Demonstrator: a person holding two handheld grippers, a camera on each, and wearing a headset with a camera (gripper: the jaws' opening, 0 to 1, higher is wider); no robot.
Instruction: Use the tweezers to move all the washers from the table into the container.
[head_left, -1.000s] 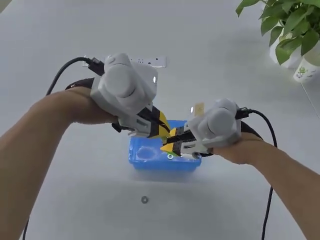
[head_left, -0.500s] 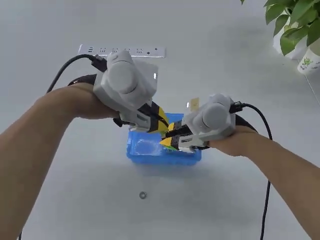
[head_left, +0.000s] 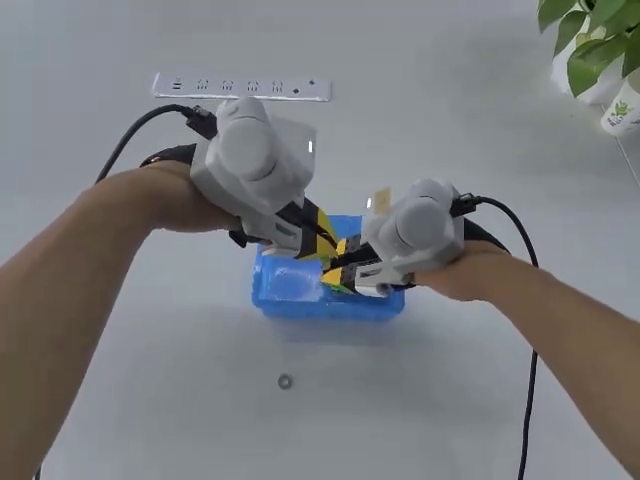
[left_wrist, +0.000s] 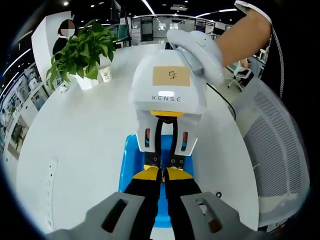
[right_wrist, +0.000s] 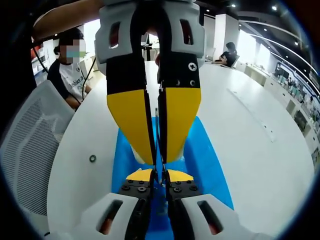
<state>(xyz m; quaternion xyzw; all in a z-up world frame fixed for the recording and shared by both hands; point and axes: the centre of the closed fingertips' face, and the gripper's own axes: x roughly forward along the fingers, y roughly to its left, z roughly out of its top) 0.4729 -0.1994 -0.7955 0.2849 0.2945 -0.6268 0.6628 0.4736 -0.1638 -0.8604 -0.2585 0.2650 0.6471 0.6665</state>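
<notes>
Spotted one washer (head_left: 285, 381) lying on the tabletop (head_left: 450, 120), near the blue container (head_left: 300, 300). Found left claw (left_wrist: 160, 174) and right claw (right_wrist: 159, 176) tip to tip over the container, both pinched nearly shut; could not make out tweezers. Judged a drop-off in hand; next called for lowering to that washer.

— How do they look?
— My left tongs (head_left: 322, 243) and right tongs (head_left: 337, 275): grey shells, black jaws tipped yellow, a black cable (head_left: 140, 135) off each; I see a tan sticker (left_wrist: 171, 76) on the right.
</notes>
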